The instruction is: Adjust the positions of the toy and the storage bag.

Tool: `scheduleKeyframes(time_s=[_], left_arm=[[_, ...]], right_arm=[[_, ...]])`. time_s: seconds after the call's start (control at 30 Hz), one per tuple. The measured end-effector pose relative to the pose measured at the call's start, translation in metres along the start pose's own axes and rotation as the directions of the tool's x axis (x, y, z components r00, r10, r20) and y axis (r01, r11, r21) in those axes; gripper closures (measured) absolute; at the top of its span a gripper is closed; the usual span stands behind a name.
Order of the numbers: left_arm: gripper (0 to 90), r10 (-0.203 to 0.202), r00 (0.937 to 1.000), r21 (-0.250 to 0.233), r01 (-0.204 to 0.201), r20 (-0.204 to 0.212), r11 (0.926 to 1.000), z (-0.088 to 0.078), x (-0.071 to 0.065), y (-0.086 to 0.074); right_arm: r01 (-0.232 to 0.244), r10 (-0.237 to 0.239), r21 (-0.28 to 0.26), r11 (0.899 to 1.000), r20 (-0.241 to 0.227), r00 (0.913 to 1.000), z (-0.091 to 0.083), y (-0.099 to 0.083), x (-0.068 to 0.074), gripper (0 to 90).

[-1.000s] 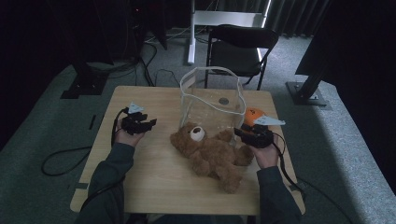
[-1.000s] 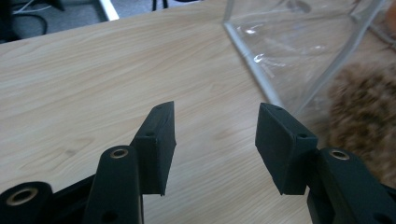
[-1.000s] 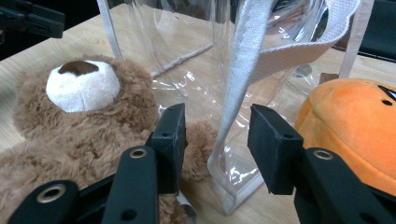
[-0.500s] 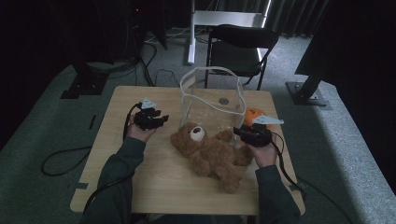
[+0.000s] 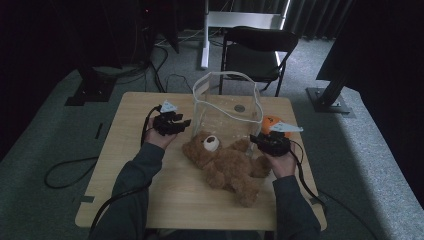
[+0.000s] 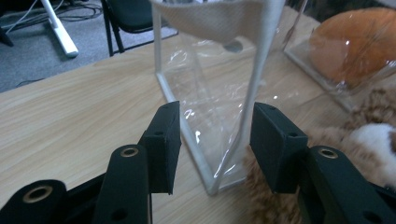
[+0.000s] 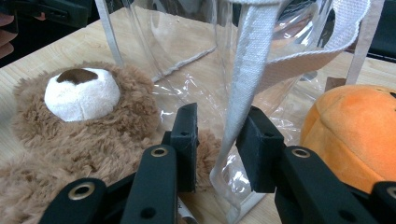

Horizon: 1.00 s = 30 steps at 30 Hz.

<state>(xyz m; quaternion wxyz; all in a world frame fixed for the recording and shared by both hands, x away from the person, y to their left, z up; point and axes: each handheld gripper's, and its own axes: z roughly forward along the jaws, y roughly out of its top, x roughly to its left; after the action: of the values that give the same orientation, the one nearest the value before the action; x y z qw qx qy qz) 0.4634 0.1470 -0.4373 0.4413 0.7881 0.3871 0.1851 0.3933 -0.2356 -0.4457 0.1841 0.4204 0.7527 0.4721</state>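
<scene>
The left gripper [image 5: 172,122] had its jaws apart around one corner edge of the clear bag [image 5: 227,107], not touching it. The brown teddy bear [image 5: 225,162] lay on the table [image 5: 125,200], just outside the bag. The right gripper [image 5: 270,142] had been closing around the bag's other corner, not pinching yet.

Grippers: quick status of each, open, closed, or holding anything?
Left gripper: open, jaws astride a corner edge of the clear bag, not gripping.
Right gripper: jaws just closing around another bag edge; contact cannot be told.
</scene>
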Motion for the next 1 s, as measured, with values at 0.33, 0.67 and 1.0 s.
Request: scheduleKeyframes(time_s=[0.33, 0.67, 1.0], left_arm=[[57.6, 0.011, 0.9999, -0.017, -0.011, 0.008, 0.9998, 0.009, -0.012, 0.012], [72.2, 0.041, 0.9992, -0.011, -0.041, 0.005, 0.9991, 0.016, -0.022, 0.02], [85.9, 0.062, 0.998, -0.005, -0.062, -0.012, 0.9981, 0.014, -0.023, 0.019]], right_arm=[[-0.003, 0.003, -0.003, 1.0, -0.003, 1.0, 0.001, 0.0, 0.0, 68.7], [-0.009, 0.009, 0.001, 1.0, -0.001, 1.0, 0.002, -0.002, -0.001, 69.6], [0.0, 0.0, 0.002, 1.0, 0.02, 0.9998, 0.003, -0.001, 0.0, 80.5]])
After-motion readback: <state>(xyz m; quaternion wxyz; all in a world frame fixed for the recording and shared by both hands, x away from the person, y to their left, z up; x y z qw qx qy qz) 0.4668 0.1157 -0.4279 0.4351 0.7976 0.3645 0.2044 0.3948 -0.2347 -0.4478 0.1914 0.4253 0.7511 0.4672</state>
